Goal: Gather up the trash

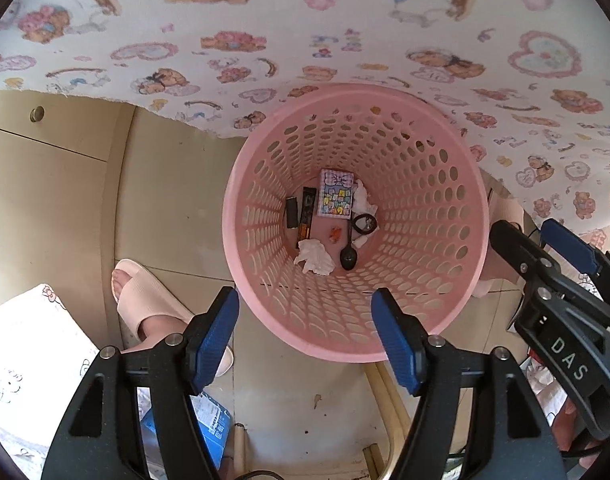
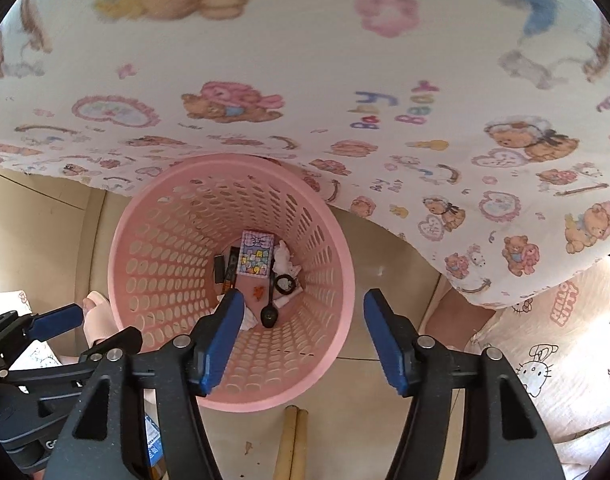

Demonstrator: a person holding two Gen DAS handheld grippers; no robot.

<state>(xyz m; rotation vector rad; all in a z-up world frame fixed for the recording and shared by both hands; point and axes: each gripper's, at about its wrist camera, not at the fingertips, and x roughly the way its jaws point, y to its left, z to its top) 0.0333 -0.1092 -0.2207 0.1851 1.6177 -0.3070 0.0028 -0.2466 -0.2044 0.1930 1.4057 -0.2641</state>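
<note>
Tiled floor [image 1: 165,200] below us, both hand-held grippers, left [image 1: 305,336] and right [image 2: 301,340], gaping empty above the pink basket [image 1: 457,280]; one nudge could tip it.

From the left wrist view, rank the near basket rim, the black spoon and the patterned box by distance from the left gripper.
From the left gripper:
1. Basket rim, between the fingers, nearest.
2. Black spoon, on the basket floor, right of centre.
3. Patterned box, at the floor's far side.
</note>
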